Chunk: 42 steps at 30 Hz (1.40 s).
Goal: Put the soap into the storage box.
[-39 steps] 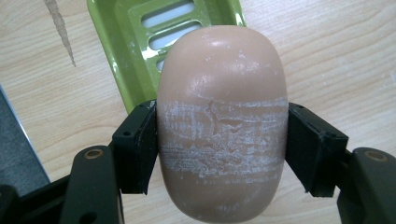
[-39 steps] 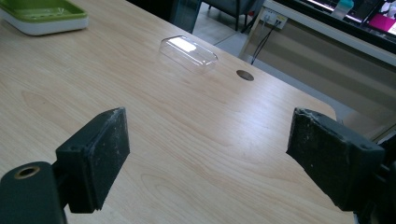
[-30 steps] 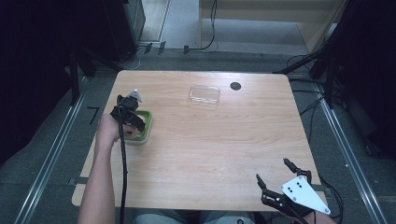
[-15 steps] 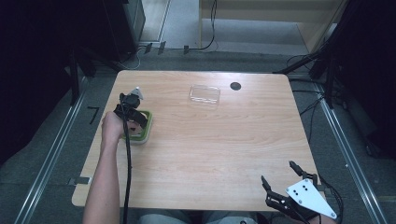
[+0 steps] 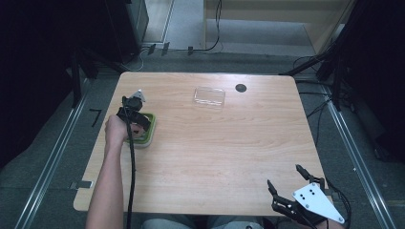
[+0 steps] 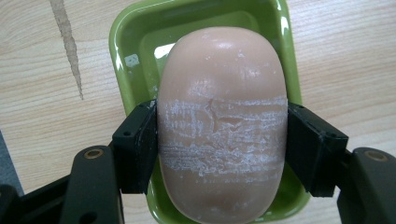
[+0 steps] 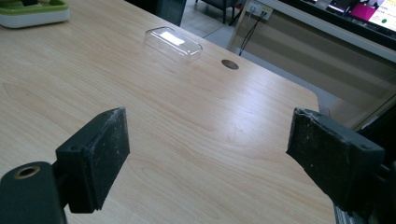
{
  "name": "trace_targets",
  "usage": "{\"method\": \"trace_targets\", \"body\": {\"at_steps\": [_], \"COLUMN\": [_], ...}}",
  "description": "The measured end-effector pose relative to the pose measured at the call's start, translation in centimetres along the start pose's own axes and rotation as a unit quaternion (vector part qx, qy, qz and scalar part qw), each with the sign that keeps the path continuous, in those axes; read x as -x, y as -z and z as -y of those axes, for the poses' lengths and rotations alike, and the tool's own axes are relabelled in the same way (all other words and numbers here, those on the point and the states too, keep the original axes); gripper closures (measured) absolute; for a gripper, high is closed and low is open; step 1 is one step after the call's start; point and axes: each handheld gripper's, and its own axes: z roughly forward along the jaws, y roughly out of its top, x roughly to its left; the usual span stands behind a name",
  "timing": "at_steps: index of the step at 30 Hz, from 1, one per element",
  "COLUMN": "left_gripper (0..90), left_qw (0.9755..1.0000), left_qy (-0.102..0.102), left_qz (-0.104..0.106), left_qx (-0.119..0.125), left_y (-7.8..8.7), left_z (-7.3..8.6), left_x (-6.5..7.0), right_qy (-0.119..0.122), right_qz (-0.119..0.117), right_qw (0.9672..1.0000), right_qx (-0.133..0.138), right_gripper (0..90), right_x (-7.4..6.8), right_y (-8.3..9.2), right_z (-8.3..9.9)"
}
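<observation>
Soap bar (image 6: 222,135) sits clamped in the left gripper (image 6: 222,149), right over the green soap dish (image 6: 126,70), near the desk's (image 5: 229,143) left edge. Can't tell whether the bar's underside touches the dish floor.

Room: dish is close to the left edge, w/ a strip of bare wood beside it. Center and near half of the desk are open wood. Clear plastic lid (image 5: 209,96) lies toward the far edge, a dark round grommet (image 5: 240,88) just to its right. Right gripper (image 5: 286,187) hangs at the near right corner, well apart from everything.

Materials: bar is a smooth, peach-colored rounded oval, w/ a scuffed whitish band across its middle where the pads sit. Dish is glossy green plastic, a rounded rectangle w/ raised rim and a paler base. Desk is light wood grain, rounded corners. Lid is transparent, a shallow rounded box shape.

Grippers: left one's black pads press on both long sides of the bar, holding it. Right one's jaws stand wide, nothing between them but desk surface.
</observation>
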Motion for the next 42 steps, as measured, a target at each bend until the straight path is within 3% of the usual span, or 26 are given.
{"method": "trace_targets", "body": {"at_steps": [23,42], "left_gripper": [33.9,33.8], "left_qw": [0.9999,0.9999], "left_qy": [0.011,0.015], "left_qz": [-0.01,-0.005], "left_qx": [0.001,0.007], "left_y": [-1.3,-1.5], "left_z": [-0.1,0.0], "left_x": [0.1,-0.1], "right_qy": [-0.001,-0.002], "right_qz": [0.0,0.001], "right_qw": [1.0,1.0], "right_qx": [0.001,0.002], "right_gripper": [13.3,13.3], "right_x": [0.0,0.0], "right_y": [0.0,0.0], "right_z": [0.0,0.0]}}
